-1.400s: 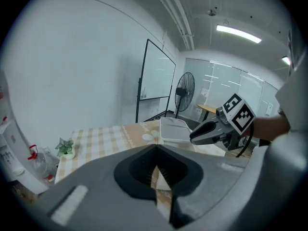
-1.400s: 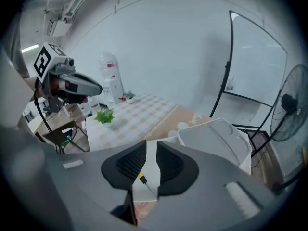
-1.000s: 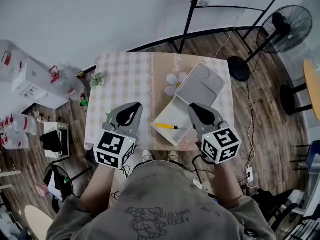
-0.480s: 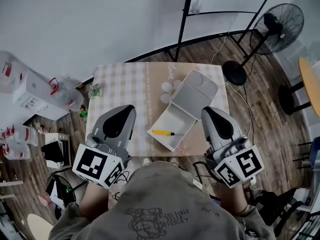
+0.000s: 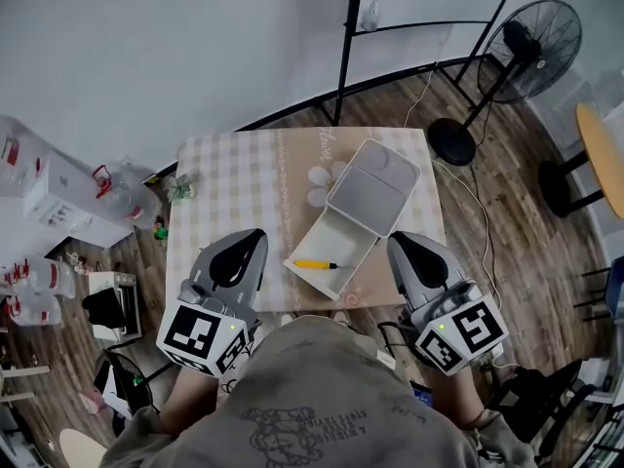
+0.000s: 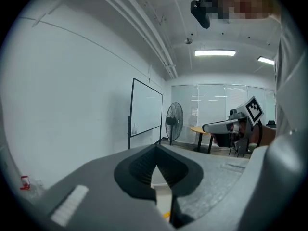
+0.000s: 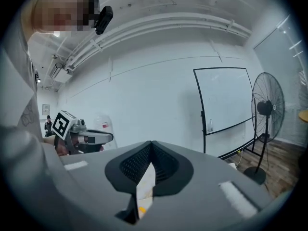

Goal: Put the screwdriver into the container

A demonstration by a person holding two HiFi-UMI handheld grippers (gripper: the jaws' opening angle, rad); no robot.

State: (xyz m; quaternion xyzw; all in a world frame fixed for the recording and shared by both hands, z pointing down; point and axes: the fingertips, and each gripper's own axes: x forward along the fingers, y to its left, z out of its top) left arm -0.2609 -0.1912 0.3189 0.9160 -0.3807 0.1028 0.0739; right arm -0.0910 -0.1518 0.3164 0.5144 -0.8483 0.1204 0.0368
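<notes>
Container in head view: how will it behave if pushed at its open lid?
The container looks thin-walled and light, so it would probably slide on the tablecloth rather than resist. Its lid lies hinged open, so a push there likely flexes or swings it. The screwdriver lying loose inside may roll or shift.

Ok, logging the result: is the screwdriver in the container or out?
In. The yellow-handled screwdriver lies flat inside the tray of the container, whose lid is swung open.

We look steeply down on the desk from head height, while cameras riding the left claw and right claw face near-level, all sharing the standing fan.
</notes>
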